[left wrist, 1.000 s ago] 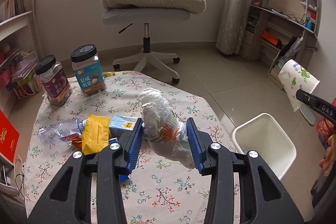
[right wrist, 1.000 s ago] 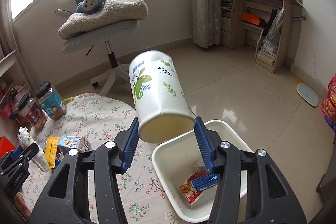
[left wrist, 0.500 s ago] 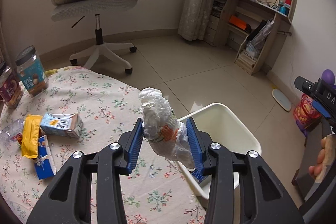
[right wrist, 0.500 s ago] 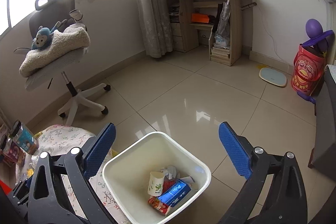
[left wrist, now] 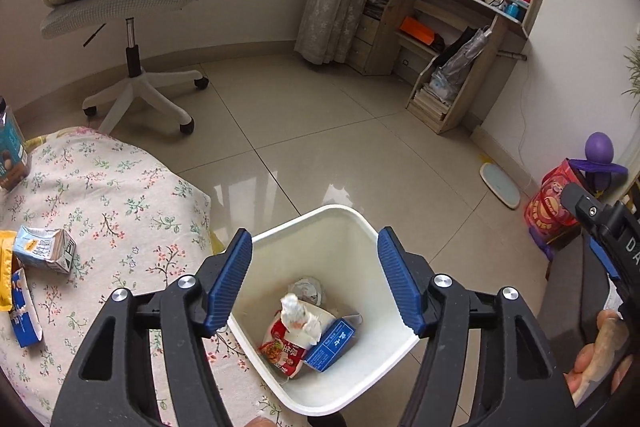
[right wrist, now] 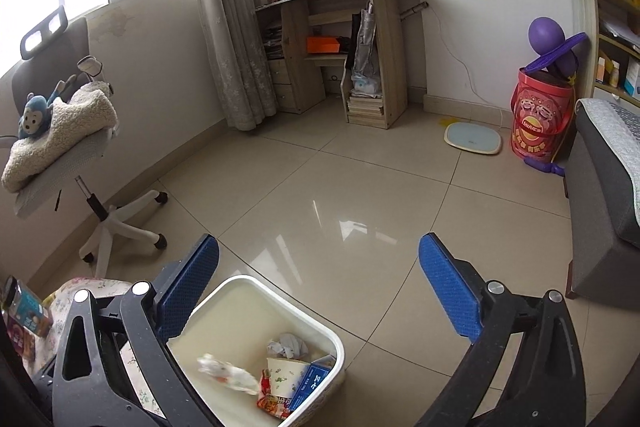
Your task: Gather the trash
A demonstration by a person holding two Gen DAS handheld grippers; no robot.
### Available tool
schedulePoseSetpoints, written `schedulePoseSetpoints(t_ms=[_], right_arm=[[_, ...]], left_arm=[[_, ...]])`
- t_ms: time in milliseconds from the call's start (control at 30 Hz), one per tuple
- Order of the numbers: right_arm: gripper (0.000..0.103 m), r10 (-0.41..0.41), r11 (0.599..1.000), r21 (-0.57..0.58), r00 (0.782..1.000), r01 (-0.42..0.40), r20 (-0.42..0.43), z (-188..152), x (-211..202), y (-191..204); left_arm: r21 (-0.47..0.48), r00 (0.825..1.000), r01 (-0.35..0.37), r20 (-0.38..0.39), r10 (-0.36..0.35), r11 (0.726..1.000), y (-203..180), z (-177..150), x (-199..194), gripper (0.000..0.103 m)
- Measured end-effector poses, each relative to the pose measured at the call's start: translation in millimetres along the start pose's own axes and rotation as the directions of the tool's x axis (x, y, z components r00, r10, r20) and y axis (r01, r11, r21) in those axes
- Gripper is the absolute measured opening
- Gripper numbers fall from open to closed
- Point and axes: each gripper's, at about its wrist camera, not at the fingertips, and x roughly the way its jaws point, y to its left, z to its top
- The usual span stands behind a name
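My left gripper (left wrist: 314,233) hangs over the white bin (left wrist: 340,211) with its jaws opening and nothing between them. The crumpled white bag (left wrist: 298,315) lies loose in the bin, blurred in the right wrist view (right wrist: 228,373). It rests on a red wrapper (left wrist: 284,347), beside a blue carton (left wrist: 332,343) and the paper cup (right wrist: 284,373). My right gripper (right wrist: 319,241) is wide open and empty, just right of the bin (right wrist: 280,293). A small carton (left wrist: 46,255), a yellow packet (left wrist: 5,275) and a blue-white packet (left wrist: 24,311) lie on the floral table (left wrist: 120,195).
An office chair (left wrist: 132,67) with a blanket and a plush monkey stands behind the table. A wooden desk (right wrist: 360,27), a floor scale (right wrist: 472,137), a red bucket (right wrist: 540,123) and a grey couch edge (right wrist: 600,207) ring the tiled floor. Snack jars (right wrist: 28,311) stand on the table.
My left gripper swung right from the table to above the bin and let go of the white bag, which dropped in. My right gripper released the paper cup into the bin and opened wide.
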Motion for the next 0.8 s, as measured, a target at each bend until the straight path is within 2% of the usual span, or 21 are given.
schedulePoseSetpoints(t_ms=[133, 233, 367, 500, 633, 800], right_arm=[[0.096, -0.023, 0.999, -0.034, 0.999, 0.024, 0.041, -2.2, -10.1, 11.5], [0.096, -0.026, 0.998, -0.048, 0.998, 0.029, 0.061, -6.5, -20.9, 21.8], [0.096, -0.017, 0.998, -0.060, 0.999, 0.020, 0.052, -13.0, -29.1, 40.4], [0.096, 0.029, 0.994, -0.110, 0.999, -0.027, 0.017, -20.9, -33.1, 68.4], [0.096, 0.062, 0.977, -0.207, 0.998, -0.055, 0.024, -34.5, -43.1, 103.9], [0.096, 0.114, 0.958, -0.269, 0.992, -0.096, 0.052, -46.3, -60.8, 140.3]], left_arm=[[0.030, 0.995, -0.083, 0.063, 0.081, 0.996, 7.9, 7.1, -17.1, 0.079], [0.035, 0.981, -0.155, 0.123, 0.149, 0.987, 16.1, 9.4, -34.3, 0.087], [0.022, 0.952, -0.239, 0.204, 0.230, 0.971, 34.8, 8.6, -61.6, 0.093], [0.015, 0.912, -0.329, 0.264, 0.314, 0.944, 56.7, 5.1, -85.2, 0.096], [-0.019, 0.885, -0.379, 0.284, 0.369, 0.925, 84.2, 3.3, -104.8, 0.096], [-0.070, 0.875, -0.408, 0.257, 0.411, 0.910, 118.3, -1.6, -118.3, 0.096]])
